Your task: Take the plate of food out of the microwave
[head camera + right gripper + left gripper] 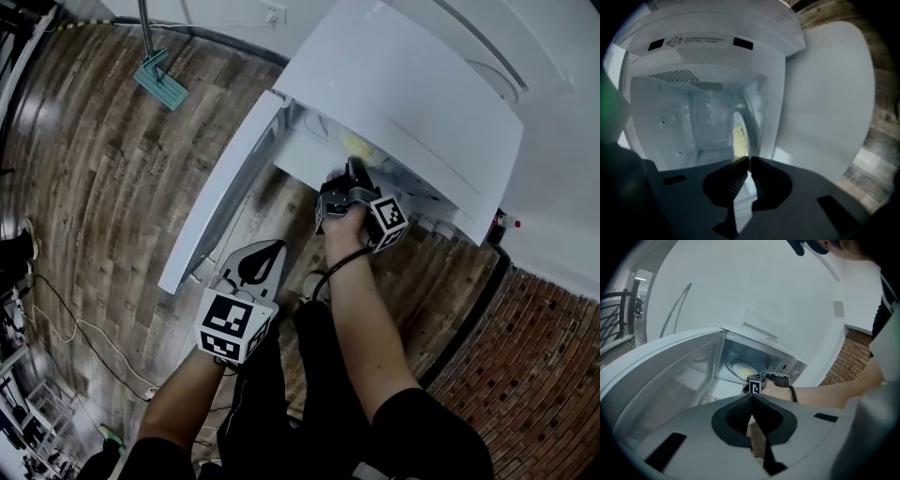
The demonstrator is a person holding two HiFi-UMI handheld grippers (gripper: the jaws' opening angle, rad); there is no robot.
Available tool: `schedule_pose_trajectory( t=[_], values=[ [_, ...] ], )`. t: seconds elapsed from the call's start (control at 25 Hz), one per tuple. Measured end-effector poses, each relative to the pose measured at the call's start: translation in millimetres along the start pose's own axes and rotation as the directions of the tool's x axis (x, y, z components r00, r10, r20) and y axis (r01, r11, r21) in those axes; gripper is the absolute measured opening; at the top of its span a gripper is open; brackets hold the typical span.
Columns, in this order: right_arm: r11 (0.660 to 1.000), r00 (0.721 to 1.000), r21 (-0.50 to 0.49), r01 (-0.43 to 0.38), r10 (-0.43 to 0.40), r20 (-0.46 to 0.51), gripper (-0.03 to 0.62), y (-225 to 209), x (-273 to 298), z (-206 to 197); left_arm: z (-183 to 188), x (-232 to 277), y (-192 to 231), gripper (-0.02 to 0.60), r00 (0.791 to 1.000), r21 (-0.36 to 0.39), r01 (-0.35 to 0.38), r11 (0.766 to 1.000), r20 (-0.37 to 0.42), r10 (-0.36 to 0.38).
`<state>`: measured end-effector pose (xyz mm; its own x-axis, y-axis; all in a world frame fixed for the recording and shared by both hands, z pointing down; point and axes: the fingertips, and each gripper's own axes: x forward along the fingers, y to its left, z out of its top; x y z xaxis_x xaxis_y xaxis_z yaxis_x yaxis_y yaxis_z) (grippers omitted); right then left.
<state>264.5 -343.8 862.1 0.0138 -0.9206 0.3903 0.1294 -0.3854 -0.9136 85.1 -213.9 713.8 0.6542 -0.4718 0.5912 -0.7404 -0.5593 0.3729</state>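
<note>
The white microwave point(412, 84) stands with its door point(225, 187) swung open to the left. Inside lies a white plate point(751, 123) with yellow food point(738, 138), also seen as a plate point(742, 368) in the left gripper view. My right gripper point(354, 171) reaches into the opening, and its jaws point(749, 161) are shut on the plate's near rim. My left gripper point(267, 251) hangs back in front of the door, below the microwave, shut with nothing in it point(752, 397).
A green-headed floor tool point(159, 80) on a metal pole stands on the wood floor at the far left. Cables point(75, 328) trail across the floor at the left. A brick wall point(534, 375) runs along the right.
</note>
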Motion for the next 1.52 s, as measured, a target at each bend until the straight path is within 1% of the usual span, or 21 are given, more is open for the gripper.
schedule_pose_trajectory(
  t=[0.2, 0.36, 0.48, 0.72, 0.88, 1.08, 1.24, 1.4, 1.52],
  values=[
    [0.998, 0.998, -0.003, -0.058, 0.058, -0.028, 0.026, 1.4, -13.0, 0.1, -3.3, -2.2, -5.4, -0.002, 1.000, -0.001, 0.017, 1.000, -0.002, -0.017],
    [0.991, 0.989, -0.036, -0.129, 0.126, -0.072, 0.023, 4.8, -28.5, -1.8, 5.1, -5.4, -6.0, -0.002, 1.000, 0.007, 0.019, 1.000, 0.018, -0.019],
    [0.990, 0.986, -0.023, -0.140, 0.137, -0.097, 0.023, 7.3, -46.3, -7.0, 13.0, -11.0, -5.1, -0.002, 0.999, 0.012, 0.014, 1.000, 0.034, -0.014],
    [0.981, 0.974, -0.076, -0.177, 0.163, -0.159, 0.023, 35.7, -92.2, -20.8, 39.0, -28.5, -11.7, -0.002, 0.997, 0.013, 0.005, 1.000, 0.080, -0.006],
    [0.981, 0.967, -0.116, -0.159, 0.131, -0.218, 0.023, 51.4, -137.6, -35.5, 57.4, -48.5, -22.4, -0.002, 0.996, 0.018, -0.005, 1.000, 0.092, 0.003],
    [0.987, 0.961, -0.136, -0.080, 0.040, -0.273, 0.023, 66.8, -201.3, -51.2, 90.7, -83.5, -38.7, -0.002, 0.992, 0.019, -0.025, 1.000, 0.122, 0.023],
    [0.987, 0.955, -0.146, -0.060, 0.015, -0.296, 0.023, 103.4, -240.7, -61.3, 120.6, -108.3, -52.1, -0.002, 0.989, 0.011, -0.039, 0.999, 0.146, 0.037],
    [0.983, 0.957, -0.147, -0.107, 0.061, -0.285, 0.023, 162.0, -254.3, -68.5, 152.8, -129.5, -66.9, -0.002, 0.986, 0.040, -0.043, 0.998, 0.163, 0.036],
    [0.984, 0.957, -0.115, -0.134, 0.099, -0.272, 0.023, 207.1, -263.2, -72.4, 178.1, -148.5, -81.0, -0.002, 0.980, 0.020, -0.073, 0.997, 0.186, 0.068]
  ],
)
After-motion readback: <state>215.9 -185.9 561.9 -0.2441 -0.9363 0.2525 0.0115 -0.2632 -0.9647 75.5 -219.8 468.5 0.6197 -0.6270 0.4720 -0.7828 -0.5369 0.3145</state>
